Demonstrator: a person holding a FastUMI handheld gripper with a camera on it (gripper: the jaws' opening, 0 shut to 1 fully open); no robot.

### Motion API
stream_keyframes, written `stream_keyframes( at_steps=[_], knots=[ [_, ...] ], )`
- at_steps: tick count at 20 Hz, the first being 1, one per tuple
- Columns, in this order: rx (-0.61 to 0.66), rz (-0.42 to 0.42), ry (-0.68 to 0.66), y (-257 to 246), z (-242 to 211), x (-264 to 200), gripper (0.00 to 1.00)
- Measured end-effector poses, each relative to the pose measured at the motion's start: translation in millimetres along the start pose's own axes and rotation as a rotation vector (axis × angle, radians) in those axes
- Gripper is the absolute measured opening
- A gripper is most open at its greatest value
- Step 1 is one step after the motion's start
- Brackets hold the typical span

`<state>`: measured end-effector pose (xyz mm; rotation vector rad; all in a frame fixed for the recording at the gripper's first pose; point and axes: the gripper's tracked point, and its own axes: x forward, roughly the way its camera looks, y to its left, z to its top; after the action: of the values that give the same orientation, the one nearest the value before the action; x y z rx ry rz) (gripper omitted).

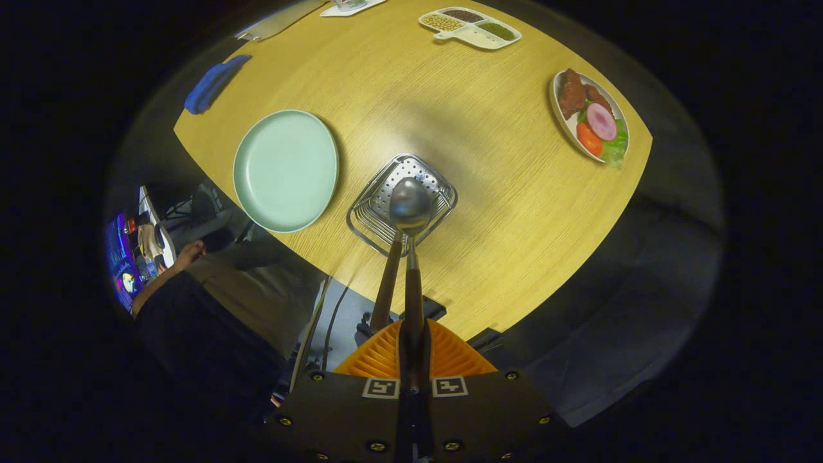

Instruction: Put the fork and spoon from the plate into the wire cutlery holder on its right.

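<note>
At 10 o'clock from the claw we see a blue cloth (215, 83) at the counter's (411, 83) edge. Nearer us, at 11 o'clock, lies the pale green plate (285, 170), bare on top. Just right of it stands the wire cutlery holder (432, 181), square with a perforated floor. Our claw (412, 350) points at 12 o'clock with its 2 orange fingers (450, 354) pressed together on the wooden handle of the spoon (409, 207), whose bowl hangs over the holder's mouth. A 2nd wooden handle (386, 289) runs beside it down toward the holder; we cannot tell whether it is the fork. Far off at 1 o'clock sits a divided tray of grains (470, 27), and at 2 o'clock a dish of food (589, 114).
</note>
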<state>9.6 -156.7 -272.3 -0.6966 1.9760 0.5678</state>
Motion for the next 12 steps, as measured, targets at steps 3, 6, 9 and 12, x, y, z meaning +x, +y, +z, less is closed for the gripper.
stream_keyframes(
  at_steps=[3, 6, 9, 12],
  knots=[
    [-0.025, -0.009, 0.027, -3.4, 7.8, 6.9, 0.04],
    [-0.042, -0.014, 0.049, -6.4, 15.5, 12.3, 0.04],
    [-0.053, -0.017, 0.071, -10.8, 22.7, 19.1, 0.04],
    [-0.040, -0.007, 0.066, -12.4, 28.0, 20.8, 0.06]
  ],
)
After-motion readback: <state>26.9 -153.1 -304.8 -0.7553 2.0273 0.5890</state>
